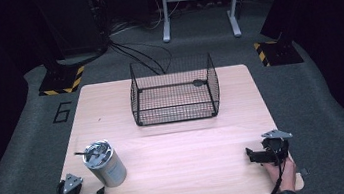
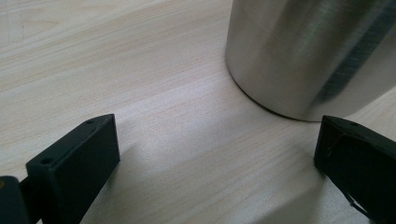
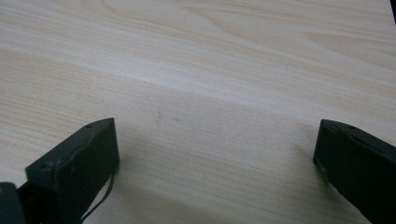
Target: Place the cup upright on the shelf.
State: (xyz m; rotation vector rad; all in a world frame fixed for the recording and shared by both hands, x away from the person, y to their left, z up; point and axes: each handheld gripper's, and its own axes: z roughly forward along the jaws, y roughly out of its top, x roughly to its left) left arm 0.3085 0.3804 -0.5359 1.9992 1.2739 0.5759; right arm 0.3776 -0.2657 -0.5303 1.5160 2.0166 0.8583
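Left gripper (image 1: 97, 192) jaws spread, steel can (image 1: 105, 163) just ahead, untouched. Right gripper (image 1: 251, 155) jaws spread over bare table (image 1: 188, 155). Wire basket (image 1: 174, 90) stood far side, path unobstructed.

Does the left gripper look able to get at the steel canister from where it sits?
Probably yes: the left gripper is open, the steel canister stands just ahead, with bare table between.

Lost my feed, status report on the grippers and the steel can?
Left gripper open, just short of the steel can. Can upright on table, untouched. Right gripper open, idle. Wire basket beyond, nothing between.
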